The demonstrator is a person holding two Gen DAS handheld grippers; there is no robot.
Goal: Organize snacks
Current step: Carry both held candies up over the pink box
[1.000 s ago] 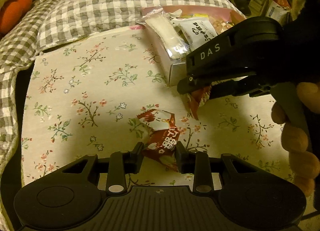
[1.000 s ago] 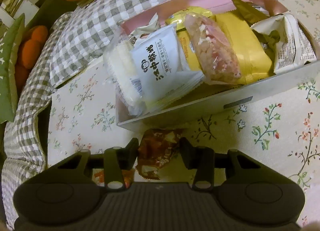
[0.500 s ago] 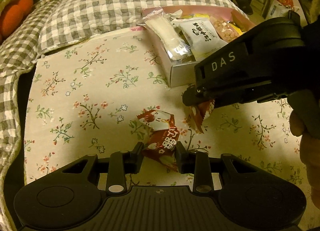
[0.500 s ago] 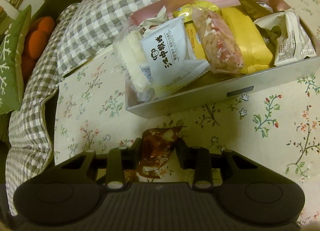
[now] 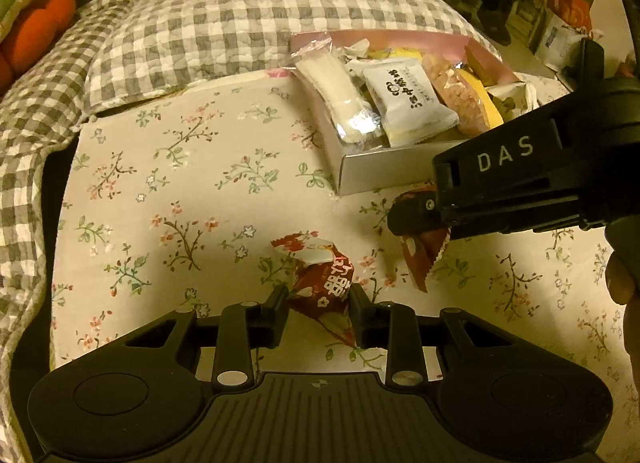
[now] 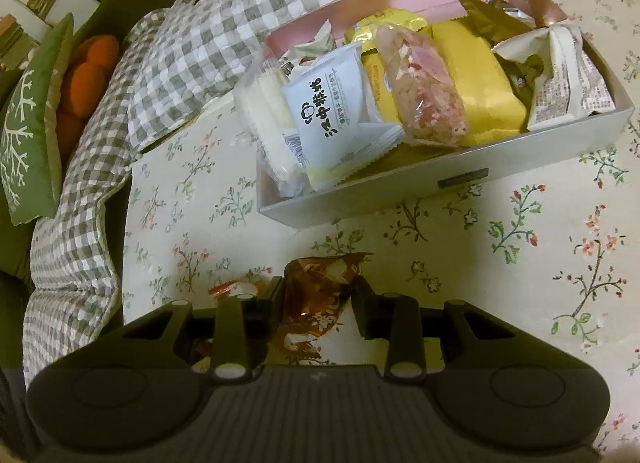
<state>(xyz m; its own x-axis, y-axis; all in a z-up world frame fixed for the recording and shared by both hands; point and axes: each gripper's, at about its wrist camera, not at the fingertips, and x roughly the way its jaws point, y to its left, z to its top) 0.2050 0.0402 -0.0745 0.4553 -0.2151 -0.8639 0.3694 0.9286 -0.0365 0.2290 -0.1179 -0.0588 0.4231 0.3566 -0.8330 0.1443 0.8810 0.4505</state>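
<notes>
Left wrist view: left claw [image 5: 319, 300] is pinching a dark red snack packet [image 5: 320, 277] between its pads, low over the floral desk [image 5: 180, 191]. Nothing's moved here in the last second, same grip, same spot.
Right claw from that view: right claw [image 5: 414, 219] sits ahead and to the right of the left claw, with a second red snack packet [image 5: 425, 253] hanging crumpled below its tip.
Right wrist view: right claw [image 6: 317, 297] has just been closing down, and the brown-red wrapper [image 6: 316, 295] is between the pads, looking squeezed. The packet now hangs clear of the cloth and the box looks a bit further ahead than a second ago, so I'd call that a pickup.
Snack box: the pink-lined snack box [image 6: 460, 173] is just ahead of the right claw, already stuffed with a white biscuit pack [image 6: 338, 119], a yellow packet [image 6: 476, 83], a pinkish puffed-rice bar [image 6: 424, 87] and more.
Left packet from the right: an orange-red corner [image 6: 234, 287] peeks out just left of the right claw.
What it means: both loose packets are gripped, so my guess is next up is dropping them into the box. Room in there looks tight.
Background: checked quilt [image 5: 240, 23] and orange cushions [image 6: 92, 75] beyond the desk.
</notes>
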